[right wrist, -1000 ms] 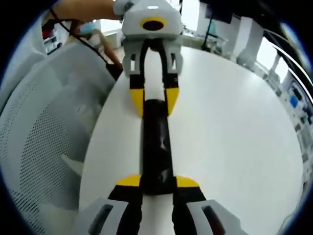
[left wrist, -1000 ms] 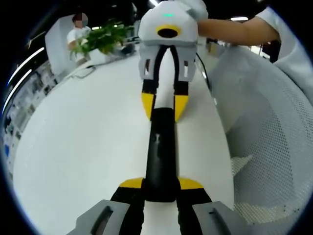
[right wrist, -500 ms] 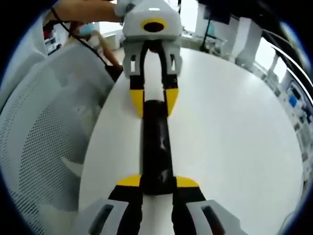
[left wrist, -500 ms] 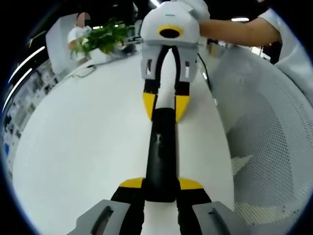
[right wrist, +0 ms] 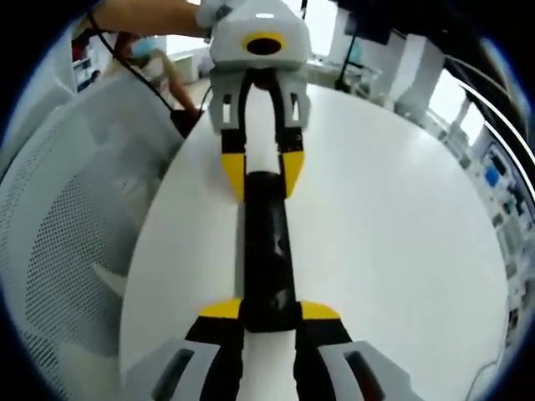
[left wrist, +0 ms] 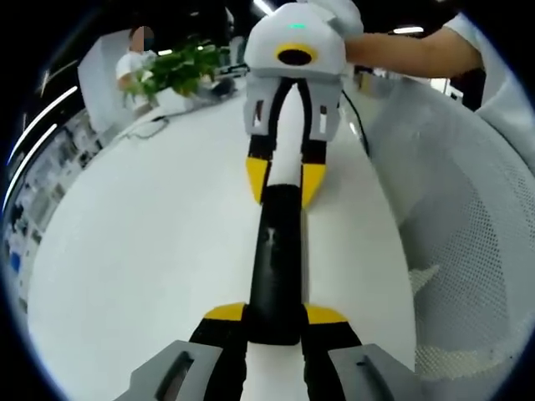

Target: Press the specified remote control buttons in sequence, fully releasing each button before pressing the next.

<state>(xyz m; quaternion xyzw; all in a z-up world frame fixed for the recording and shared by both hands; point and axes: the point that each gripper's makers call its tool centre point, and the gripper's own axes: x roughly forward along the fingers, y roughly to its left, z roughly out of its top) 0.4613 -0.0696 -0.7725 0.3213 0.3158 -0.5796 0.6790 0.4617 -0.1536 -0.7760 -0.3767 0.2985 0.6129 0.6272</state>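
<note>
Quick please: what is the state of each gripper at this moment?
Left gripper: shut on one end of the black remote control.
Right gripper: shut on the opposite end of it.

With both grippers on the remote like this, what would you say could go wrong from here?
1. The remote is clamped at opposite ends by the left gripper and the right gripper; any pull apart or twist could make it slip from one.
2. With both grippers shut on it, neither has a free tip to press buttons, so one must let go first, and the remote may shift.
3. It lies near the table edge beside the mesh chair and could fall off.
</note>
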